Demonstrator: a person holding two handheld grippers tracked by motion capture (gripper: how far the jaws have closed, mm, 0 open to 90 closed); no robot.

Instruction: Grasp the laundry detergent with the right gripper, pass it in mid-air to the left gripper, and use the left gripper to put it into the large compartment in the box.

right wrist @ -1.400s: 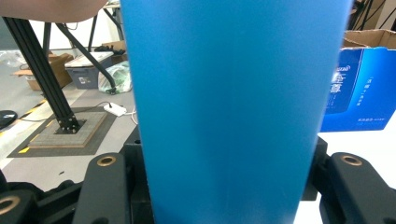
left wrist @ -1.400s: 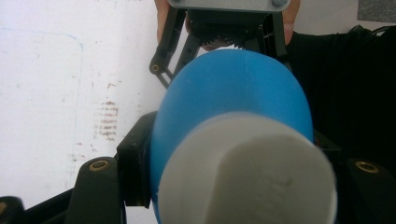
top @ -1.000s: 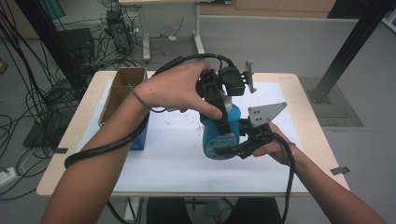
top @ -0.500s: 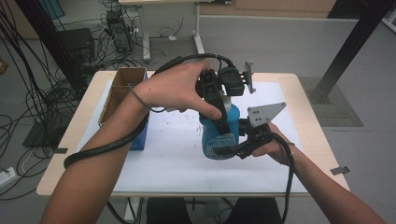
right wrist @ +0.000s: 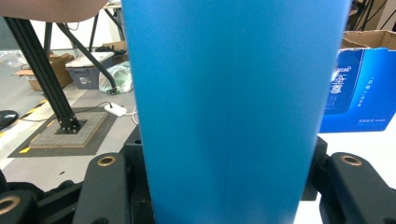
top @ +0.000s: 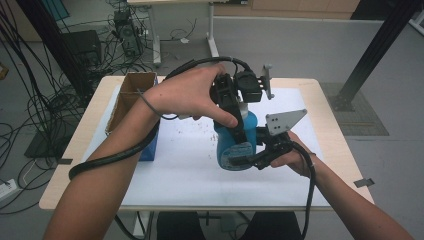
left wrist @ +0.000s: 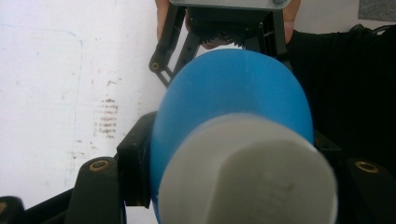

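standing upright between both grippers, the tall blue plastic bottle with a white cap (top: pixel 235 142) sits on the white sheet (top: pixel 175 172) that covers the light wooden table (top: pixel 332 132). the left gripper (top: pixel 235 107) comes down on the bottle from above, and its jaws are clamped on the neck just under the white cap, as the left gripper view shows with the cap (left wrist: pixel 247 172) wedged between the black jaws. the right gripper (top: pixel 250 155) comes in level from the bottle's right side and is closed on the lower body; in the right gripper view the blue wall (right wrist: pixel 224 112) sits tight between its jaws. below the right gripper, toward the person, the sheet runs bare to the table's near edge, so there is free room on that side. beyond the left gripper, a few dark crumbs (top: pixel 200 121) lie scattered on the sheet. off to the left gripper's far side, well apart from the bottle, an open brown cardboard box (top: pixel 131 97) stands near the table's left edge, with a blue printed carton (top: pixel 150 145) just beside it. thick black cable (top: pixel 110 157) loops round the left forearm.
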